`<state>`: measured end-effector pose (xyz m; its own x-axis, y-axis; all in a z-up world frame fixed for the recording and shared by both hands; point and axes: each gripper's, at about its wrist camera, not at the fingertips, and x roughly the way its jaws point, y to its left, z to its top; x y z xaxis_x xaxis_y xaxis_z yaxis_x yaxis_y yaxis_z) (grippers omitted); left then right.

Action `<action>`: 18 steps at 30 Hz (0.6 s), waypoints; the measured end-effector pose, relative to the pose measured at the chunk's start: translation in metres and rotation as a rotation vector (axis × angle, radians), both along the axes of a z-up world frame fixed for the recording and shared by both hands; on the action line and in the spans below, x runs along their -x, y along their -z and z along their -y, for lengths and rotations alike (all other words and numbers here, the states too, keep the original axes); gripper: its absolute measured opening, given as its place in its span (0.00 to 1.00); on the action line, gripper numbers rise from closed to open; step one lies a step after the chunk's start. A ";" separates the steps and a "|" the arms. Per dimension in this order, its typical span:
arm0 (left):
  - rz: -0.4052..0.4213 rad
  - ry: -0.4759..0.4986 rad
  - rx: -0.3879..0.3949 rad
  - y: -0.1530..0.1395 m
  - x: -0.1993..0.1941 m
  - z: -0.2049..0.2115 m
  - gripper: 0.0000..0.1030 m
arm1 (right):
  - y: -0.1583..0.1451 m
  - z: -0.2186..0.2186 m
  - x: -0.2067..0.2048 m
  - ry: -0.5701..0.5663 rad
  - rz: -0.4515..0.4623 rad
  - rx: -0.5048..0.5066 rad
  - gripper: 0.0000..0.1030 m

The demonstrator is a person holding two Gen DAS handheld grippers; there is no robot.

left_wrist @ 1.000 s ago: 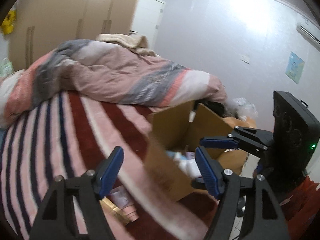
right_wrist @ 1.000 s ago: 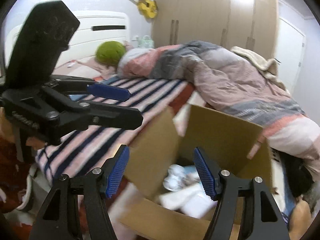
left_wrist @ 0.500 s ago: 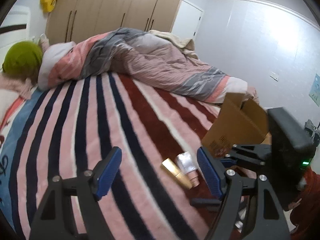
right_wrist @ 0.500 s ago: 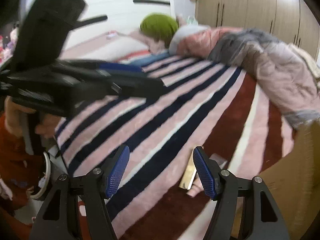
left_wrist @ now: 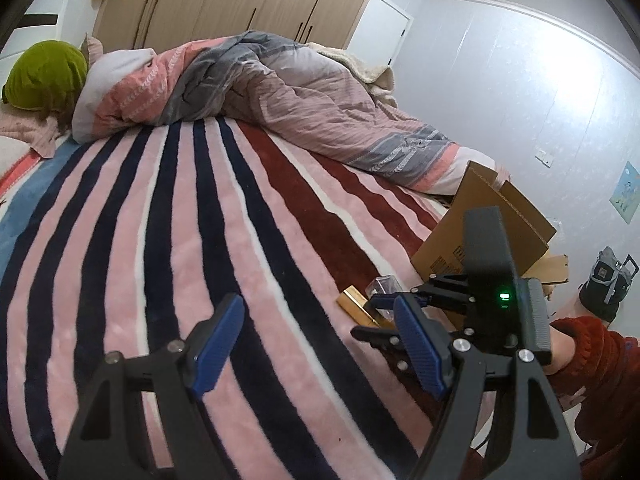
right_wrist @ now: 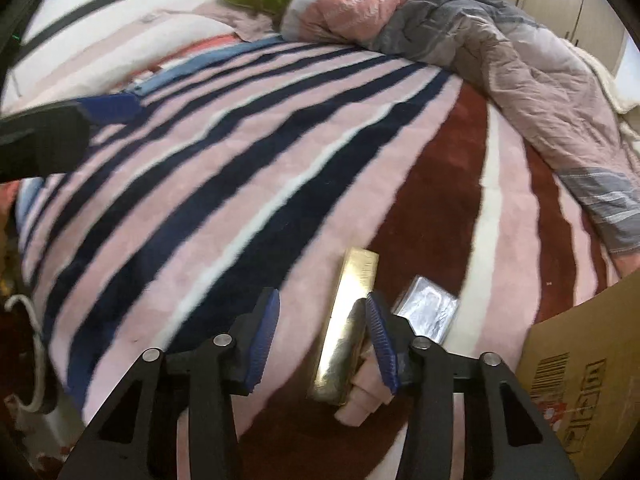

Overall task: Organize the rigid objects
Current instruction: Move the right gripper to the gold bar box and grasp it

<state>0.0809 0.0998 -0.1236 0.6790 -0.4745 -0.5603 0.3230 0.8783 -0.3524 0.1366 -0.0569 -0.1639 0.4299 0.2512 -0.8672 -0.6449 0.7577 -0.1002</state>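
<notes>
A long gold box (right_wrist: 352,304) lies on the striped blanket (right_wrist: 224,184), beside a clear, silvery packet (right_wrist: 426,312) and a pink ridged item (right_wrist: 362,394). My right gripper (right_wrist: 320,340) hangs low over the gold box with its jaws closing. The box lies between them against the right pad (right_wrist: 380,344), while the left pad stands clear of it. My left gripper (left_wrist: 316,344) is open above the blanket with nothing between its fingers. From the left wrist view, the gold box (left_wrist: 354,300) and the right gripper (left_wrist: 384,312) are at the right.
An open cardboard box (left_wrist: 500,224) stands at the bed's edge right of the items, and its printed wall (right_wrist: 580,380) is close to my right gripper. A rumpled duvet (left_wrist: 280,96) and a green pillow (left_wrist: 44,76) lie at the far side. A person's red sleeve (left_wrist: 592,360) is at the right.
Both views have swung from the cardboard box to the blanket. My right gripper has sunk to the gold box and its jaws have narrowed. The left gripper stays open.
</notes>
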 end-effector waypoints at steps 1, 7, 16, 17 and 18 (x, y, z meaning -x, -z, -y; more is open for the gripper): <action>0.002 0.000 0.003 0.000 0.000 -0.001 0.73 | 0.001 0.000 -0.002 0.013 -0.001 0.011 0.31; -0.005 -0.001 0.006 0.002 0.000 -0.005 0.73 | 0.009 -0.005 -0.006 0.023 -0.060 0.009 0.24; -0.028 0.010 0.009 0.007 -0.001 -0.003 0.73 | 0.012 0.003 0.016 -0.022 -0.135 -0.022 0.14; -0.034 0.014 0.009 0.008 -0.002 -0.001 0.73 | 0.013 0.004 0.018 -0.027 -0.126 -0.018 0.13; -0.045 0.026 0.012 0.010 -0.003 0.001 0.73 | 0.011 0.006 0.021 -0.032 -0.114 -0.022 0.13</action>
<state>0.0835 0.0984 -0.1335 0.6404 -0.4983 -0.5845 0.3291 0.8656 -0.3774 0.1161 -0.0625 -0.1753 0.3202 0.2831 -0.9041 -0.6749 0.7379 -0.0080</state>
